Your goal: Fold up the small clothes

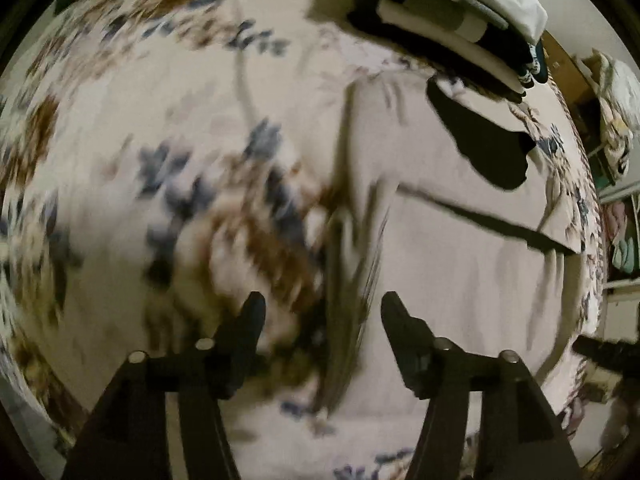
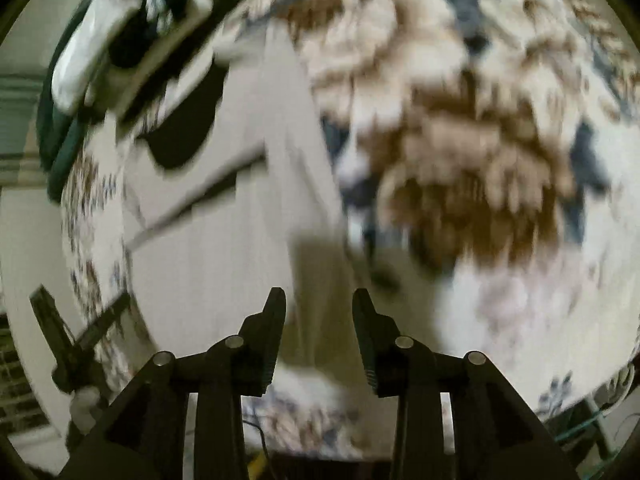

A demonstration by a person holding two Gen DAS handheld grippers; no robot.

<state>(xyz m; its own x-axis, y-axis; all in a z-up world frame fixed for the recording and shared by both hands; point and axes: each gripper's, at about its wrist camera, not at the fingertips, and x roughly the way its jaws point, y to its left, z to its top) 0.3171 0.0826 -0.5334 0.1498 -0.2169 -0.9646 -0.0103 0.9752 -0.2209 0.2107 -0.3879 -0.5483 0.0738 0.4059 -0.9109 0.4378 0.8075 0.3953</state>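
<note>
Left wrist view first: I see my left gripper (image 1: 322, 312) hanging over a bed covered by a floral bedspread (image 1: 120, 120), its jaws apart with nothing between them. The picture is badly smeared, so fine detail is lost. Ahead and to the right of the jaws lies a pale garment (image 1: 460, 248), spread flat on the bedspread; its left edge runs up just beyond the gap between the jaws. A dark patch (image 1: 484, 144) sits near the garment's far end, and a thin dark stripe (image 1: 500, 224) crosses it below that; I cannot tell what either is. Further back, at the top right, a stack of folded clothes (image 1: 452, 12) in white and black rests on the bed, apart from the pale garment. At the right edge a dark piece of the right gripper (image 1: 600, 354) shows; I cannot read its jaws from here.

Right wrist view: my right gripper (image 2: 319, 300) has its jaws apart, holding nothing, above the pale garment (image 2: 224, 260), which stretches away to the left and ahead. The dark patch (image 2: 180, 136) and the stripe (image 2: 208, 192) appear at upper left, with the stack of folded clothes (image 2: 120, 40) beyond them. The floral bedspread (image 2: 480, 140) fills the right side, blurred. At lower left the left gripper (image 2: 68, 344) shows past the bed's edge.
</note>
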